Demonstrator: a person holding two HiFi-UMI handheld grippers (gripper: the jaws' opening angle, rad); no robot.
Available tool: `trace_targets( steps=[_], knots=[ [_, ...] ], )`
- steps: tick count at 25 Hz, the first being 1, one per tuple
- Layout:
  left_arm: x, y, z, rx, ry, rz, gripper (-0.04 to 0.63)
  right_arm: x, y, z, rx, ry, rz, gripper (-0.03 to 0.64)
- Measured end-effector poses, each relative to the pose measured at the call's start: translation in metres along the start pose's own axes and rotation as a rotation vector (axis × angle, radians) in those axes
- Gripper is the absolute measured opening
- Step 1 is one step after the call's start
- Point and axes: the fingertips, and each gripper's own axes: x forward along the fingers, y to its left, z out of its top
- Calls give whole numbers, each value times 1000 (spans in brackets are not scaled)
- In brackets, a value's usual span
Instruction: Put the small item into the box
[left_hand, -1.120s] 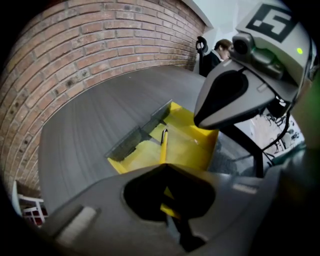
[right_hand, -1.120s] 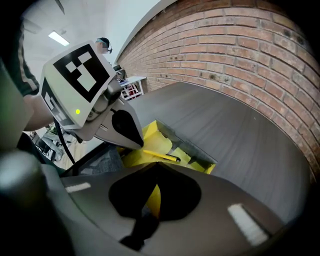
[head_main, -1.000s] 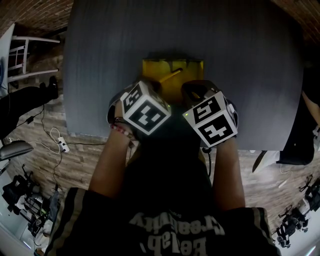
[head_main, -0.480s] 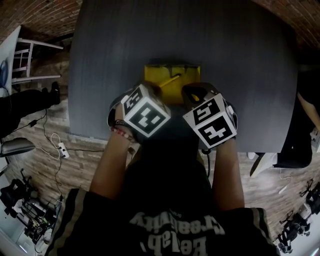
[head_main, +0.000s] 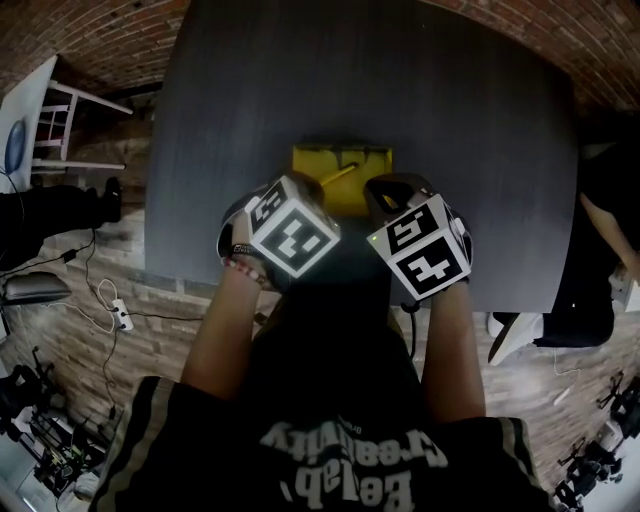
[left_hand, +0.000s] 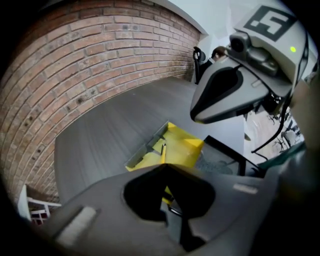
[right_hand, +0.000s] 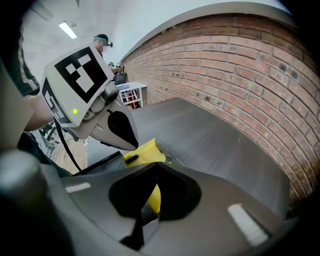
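Observation:
An open yellow box (head_main: 312, 160) lies on the dark grey table (head_main: 450, 120), with a slim yellow pen-like item (head_main: 340, 173) lying slantwise inside it. Both grippers hover above the box's near side, apart from it. My left gripper (head_main: 303, 190) is shut with nothing between its jaws. In the left gripper view the box (left_hand: 182, 145) and the item (left_hand: 163, 149) show just past the meeting tips (left_hand: 165, 167). My right gripper (head_main: 388, 195) is also shut and empty, and its own view shows the box (right_hand: 142, 152) beyond its tips (right_hand: 156, 164).
The table's near edge (head_main: 300, 290) runs just under my hands. A dark flat panel (left_hand: 225, 157) lies against the box's near side. A white chair (head_main: 70, 110) stands left of the table, with cables on the brick floor (head_main: 110, 300). A brick wall (right_hand: 240, 70) stands behind the table.
Both grippers have lifted, still shut and side by side. The table and box look smaller and farther below them. The pen-like item has stayed in the box.

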Motion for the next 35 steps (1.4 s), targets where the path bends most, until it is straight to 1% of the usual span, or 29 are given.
trace_targets(
  steps=[15,21,28,33,35],
  knots=[
    [-52,-9,16,45,-53,61,2,-44,13,22,-53,-38,-58,6],
    [-76,-9,26,63,-77,85,2,-62,16,37,-79,-56,-80,6],
    [-99,-16,29,89,-77,103,2,-79,27,55,-104,-91,-89,6],
    [-118,-21,34,102,-97,132,2,-93,36,62,-125,-117,-91,6],
    [-124,-24,34,104,-99,140,2,-98,40,63,-118,-135,-82,6]
  ],
)
